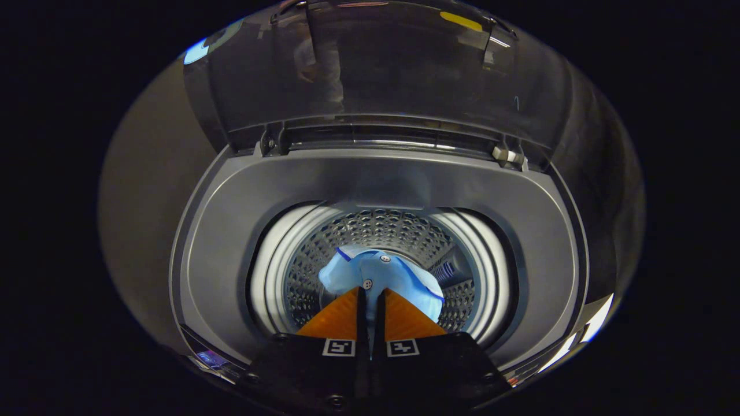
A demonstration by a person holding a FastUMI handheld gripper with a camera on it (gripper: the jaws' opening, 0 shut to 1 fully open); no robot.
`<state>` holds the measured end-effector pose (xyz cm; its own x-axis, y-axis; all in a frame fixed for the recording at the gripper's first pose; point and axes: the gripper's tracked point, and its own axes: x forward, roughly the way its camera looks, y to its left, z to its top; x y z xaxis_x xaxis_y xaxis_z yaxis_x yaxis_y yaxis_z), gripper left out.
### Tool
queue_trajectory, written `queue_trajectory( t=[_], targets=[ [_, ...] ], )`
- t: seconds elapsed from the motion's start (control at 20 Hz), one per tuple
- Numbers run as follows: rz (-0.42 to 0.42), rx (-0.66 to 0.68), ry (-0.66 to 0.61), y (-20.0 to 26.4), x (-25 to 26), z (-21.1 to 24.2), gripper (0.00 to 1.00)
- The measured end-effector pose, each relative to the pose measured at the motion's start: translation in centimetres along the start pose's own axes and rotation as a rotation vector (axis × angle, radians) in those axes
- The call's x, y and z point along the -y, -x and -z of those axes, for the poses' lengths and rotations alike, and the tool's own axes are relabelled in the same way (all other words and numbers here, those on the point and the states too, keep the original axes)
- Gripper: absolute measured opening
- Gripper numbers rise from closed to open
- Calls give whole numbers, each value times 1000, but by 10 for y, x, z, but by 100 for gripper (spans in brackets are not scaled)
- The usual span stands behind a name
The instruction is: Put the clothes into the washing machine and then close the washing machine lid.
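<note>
Gripper hangs over washing machine opening, orange fingers nearly together, pinching light blue garment by buttoned edge. Garment bunched above perforated drum, just ahead of fingertips, dark blue trim showing. Tinted lid stands raised behind opening, hinged at rear.
</note>
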<state>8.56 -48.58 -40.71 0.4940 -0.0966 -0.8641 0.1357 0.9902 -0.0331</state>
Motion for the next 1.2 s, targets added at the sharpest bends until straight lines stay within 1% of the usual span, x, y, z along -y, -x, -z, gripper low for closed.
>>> queue_trajectory(
  t=[0.1,0.15,0.2,0.25,0.3,0.35,0.45,0.6,0.85,1.0,1.2],
  targets=[
    [-13,-6,-8,-1,-3,0,5],
    [-12,-31,-6,-3,-2,3,5],
    [10,-71,7,-4,4,12,8],
    [19,-111,11,3,7,20,37],
    [16,-107,8,-8,5,22,67],
    [3,-77,9,0,0,12,97],
    [22,-59,21,2,6,10,100],
    [29,-47,5,4,6,5,100],
    [16,7,-12,22,3,-16,100],
    [8,105,-15,50,-1,-49,99],
    [11,252,-4,100,-4,-112,100]
  ],
)
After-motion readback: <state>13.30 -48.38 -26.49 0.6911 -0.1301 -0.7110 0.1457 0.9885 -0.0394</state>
